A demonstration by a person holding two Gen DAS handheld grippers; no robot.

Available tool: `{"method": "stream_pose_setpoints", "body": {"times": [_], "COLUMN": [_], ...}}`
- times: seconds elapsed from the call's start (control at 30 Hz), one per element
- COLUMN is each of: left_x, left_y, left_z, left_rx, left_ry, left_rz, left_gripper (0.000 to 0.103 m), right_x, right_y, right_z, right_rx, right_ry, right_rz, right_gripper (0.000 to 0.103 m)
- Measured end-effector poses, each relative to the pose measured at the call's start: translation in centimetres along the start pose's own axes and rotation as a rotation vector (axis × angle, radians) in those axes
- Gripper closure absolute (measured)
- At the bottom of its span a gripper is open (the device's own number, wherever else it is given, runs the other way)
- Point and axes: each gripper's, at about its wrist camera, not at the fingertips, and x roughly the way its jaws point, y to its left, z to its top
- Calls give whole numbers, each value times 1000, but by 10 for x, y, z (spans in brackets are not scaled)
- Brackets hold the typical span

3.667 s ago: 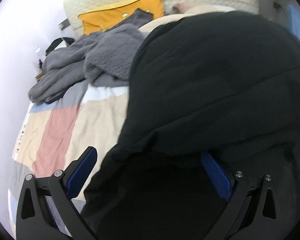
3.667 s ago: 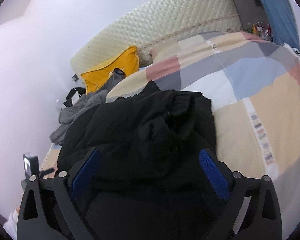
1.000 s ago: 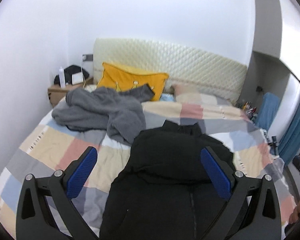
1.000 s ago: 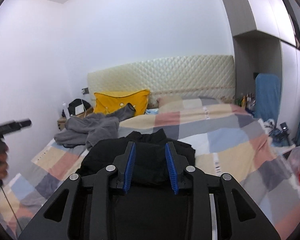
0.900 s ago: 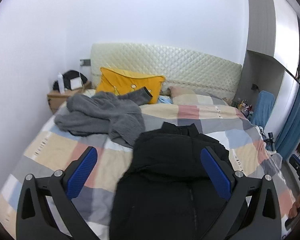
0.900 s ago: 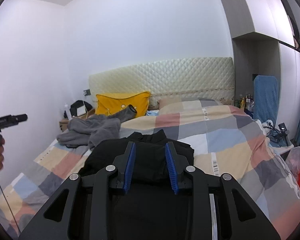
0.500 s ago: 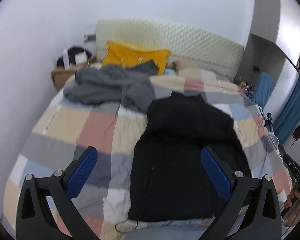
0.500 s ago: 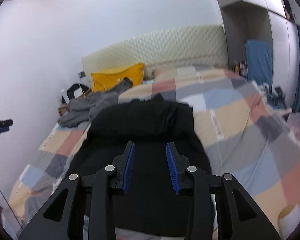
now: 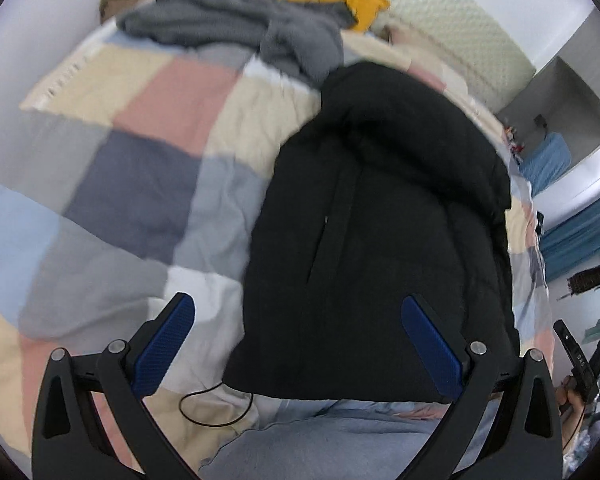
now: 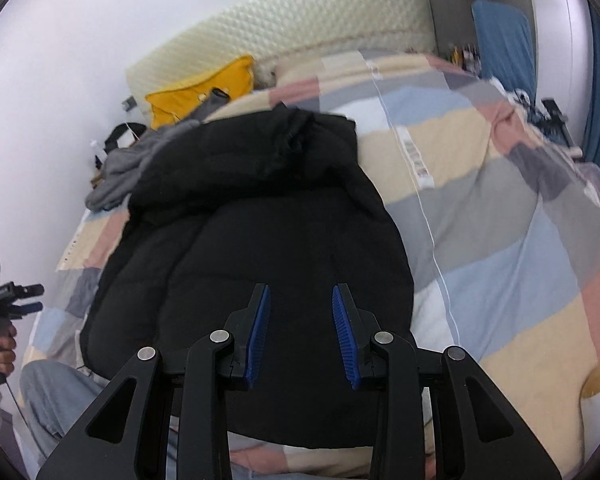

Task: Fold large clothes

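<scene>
Black jacket nearer, larger under both lowered grippers than before.

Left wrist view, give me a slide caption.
Open left gripper above a black jacket spread on a patchwork bed.

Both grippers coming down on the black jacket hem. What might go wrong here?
1. A thin black cable loops on the checked duvet beside the black puffer jacket hem; the open left gripper may snag it.
2. The right gripper has a narrow gap, nothing held; thick padding may not fit.
3. The grey garment lies against the collar end, so a fold that way may land on it.
</scene>
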Motion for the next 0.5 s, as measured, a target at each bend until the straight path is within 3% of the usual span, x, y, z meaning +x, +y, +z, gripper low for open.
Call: {"method": "stream_pose_setpoints", "body": {"times": [0.13, 0.3, 0.4, 0.5], "left_x": [27, 52, 62, 74], "left_y": [-2, -3, -5, -3], "left_z": [0, 4, 6, 6], "left_rx": [-18, -43, -43, -65], "left_ry": [68, 158, 197, 252], "left_rz": [-7, -68, -60, -42], "left_gripper": [0, 0, 0, 1], "right_x": [14, 24, 28, 31], "right_y": [-16, -37, -55, -73], "right_z": [-1, 5, 13, 21], "right_rx": [46, 112, 158, 163], "right_ry": [55, 107, 149, 208], "right_rz": [14, 53, 81, 97], "right_gripper": [72, 68, 65, 55]}}
